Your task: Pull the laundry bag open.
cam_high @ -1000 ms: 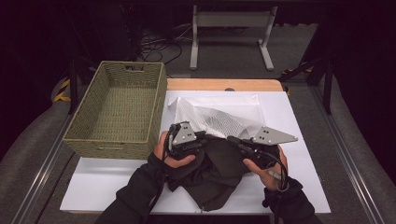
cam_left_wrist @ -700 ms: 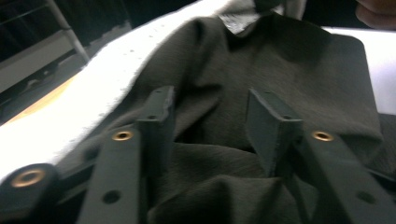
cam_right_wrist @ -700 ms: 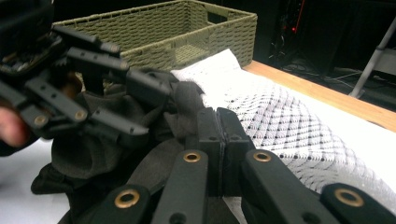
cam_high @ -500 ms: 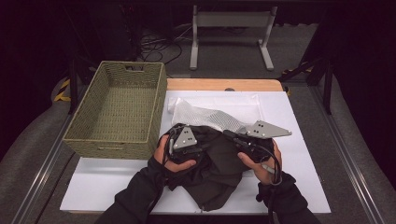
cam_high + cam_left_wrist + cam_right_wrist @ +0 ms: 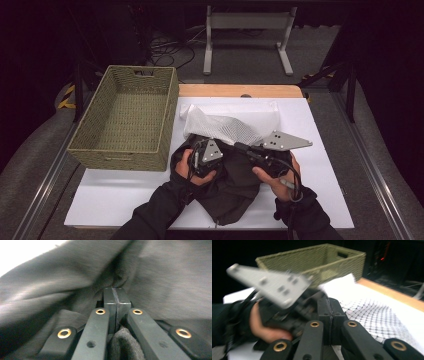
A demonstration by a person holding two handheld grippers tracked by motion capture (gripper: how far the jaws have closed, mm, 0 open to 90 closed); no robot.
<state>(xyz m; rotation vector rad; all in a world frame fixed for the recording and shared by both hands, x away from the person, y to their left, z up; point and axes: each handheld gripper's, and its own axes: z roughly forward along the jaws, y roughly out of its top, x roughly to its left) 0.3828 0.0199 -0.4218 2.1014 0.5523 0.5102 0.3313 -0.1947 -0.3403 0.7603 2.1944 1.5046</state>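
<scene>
One white surface, with basket standing empty at its left edge, probably waiting for laundry. Lying crumpled at the near middle: dark garment, mesh bag just behind. Pinching a garment fold, pads pressed together after just closing, likely to lift it: left gripper. Sits lower in the cloth than a second ago. Alongside, pressed together on nothing visible: right gripper, barely shifted.
</scene>
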